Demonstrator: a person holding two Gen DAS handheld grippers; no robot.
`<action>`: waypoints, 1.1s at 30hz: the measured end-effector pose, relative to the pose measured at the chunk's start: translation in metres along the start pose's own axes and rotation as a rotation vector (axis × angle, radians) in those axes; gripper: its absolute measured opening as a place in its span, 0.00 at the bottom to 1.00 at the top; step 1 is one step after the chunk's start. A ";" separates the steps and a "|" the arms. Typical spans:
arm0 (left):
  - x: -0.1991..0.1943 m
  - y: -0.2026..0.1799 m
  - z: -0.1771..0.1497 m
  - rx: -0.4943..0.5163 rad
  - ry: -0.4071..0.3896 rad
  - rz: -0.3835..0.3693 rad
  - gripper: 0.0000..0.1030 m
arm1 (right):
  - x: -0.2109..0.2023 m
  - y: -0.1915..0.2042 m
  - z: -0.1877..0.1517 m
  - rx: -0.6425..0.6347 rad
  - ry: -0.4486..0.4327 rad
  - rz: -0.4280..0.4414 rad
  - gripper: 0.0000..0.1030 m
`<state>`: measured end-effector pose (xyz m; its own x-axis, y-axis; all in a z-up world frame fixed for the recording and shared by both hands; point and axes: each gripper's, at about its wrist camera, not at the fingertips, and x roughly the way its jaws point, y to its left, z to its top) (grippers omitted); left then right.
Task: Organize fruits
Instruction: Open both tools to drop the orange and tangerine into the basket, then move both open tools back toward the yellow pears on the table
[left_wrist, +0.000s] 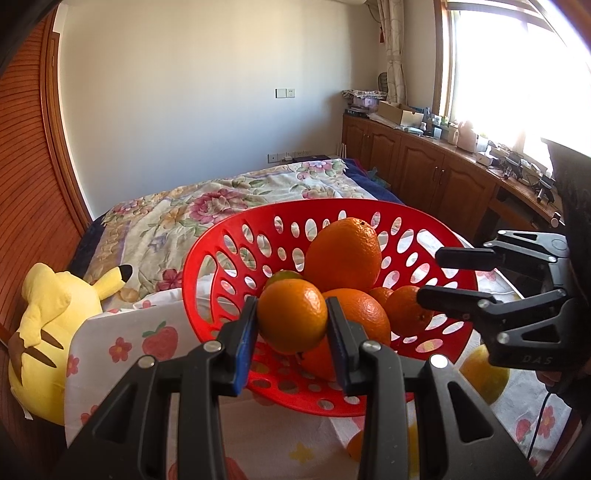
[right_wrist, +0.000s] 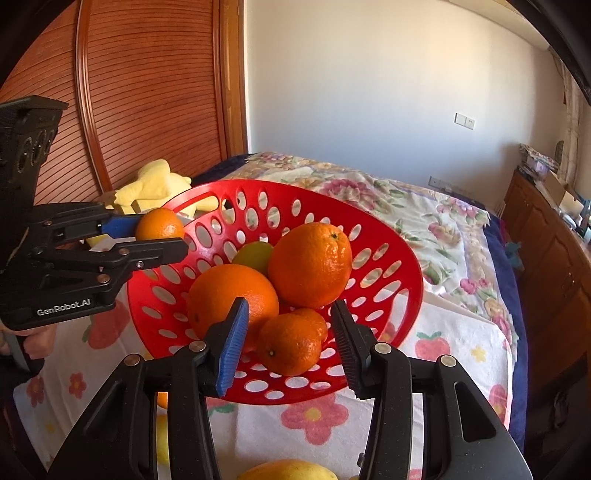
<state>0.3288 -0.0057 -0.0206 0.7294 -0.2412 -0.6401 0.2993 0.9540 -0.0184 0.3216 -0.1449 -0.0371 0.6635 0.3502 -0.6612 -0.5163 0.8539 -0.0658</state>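
A small orange (left_wrist: 292, 315) is clamped between the two pads of the left tongs (left_wrist: 291, 321), gripped across its widest part and held at the near left rim of the red basket (left_wrist: 207, 243), above the surface covered by a cloth printed with strawberries and flowers (left_wrist: 122, 343). It is judged to be light and firm, with a waxy, dimpled peel that could slip under a weak pinch and bruise under a hard one; a hold across the middle, as here, is judged soundest.

Inside the perforated basket, a large orange (right_wrist: 310, 266) is propped on a second large one (right_wrist: 231, 299), with a greenish fruit (right_wrist: 255, 254) behind and two small oranges (right_wrist: 290, 349) at the near side. The stack is judged unsteady: round fruit may roll if nudged. The basket itself is judged thin, stiff plastic, light enough to shift.

The right tongs (right_wrist: 291, 347) are spread wide and hold nothing, poised at the near right rim with the small oranges between the jaws but untouched. More yellow fruit (right_wrist: 288, 470) lies on the cloth at the near edge of the surface.
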 end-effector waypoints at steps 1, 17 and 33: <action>0.002 0.000 0.000 0.002 0.006 0.002 0.33 | -0.001 0.000 -0.001 0.002 -0.002 -0.001 0.45; -0.003 0.003 -0.005 -0.010 0.009 0.029 0.37 | -0.016 -0.004 -0.006 0.014 -0.031 -0.013 0.46; -0.071 -0.010 -0.046 -0.047 -0.066 0.020 0.44 | -0.067 -0.019 -0.046 0.124 -0.059 -0.019 0.47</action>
<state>0.2460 0.0096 -0.0105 0.7745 -0.2320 -0.5885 0.2564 0.9656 -0.0432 0.2619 -0.2018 -0.0260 0.7051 0.3525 -0.6152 -0.4349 0.9003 0.0175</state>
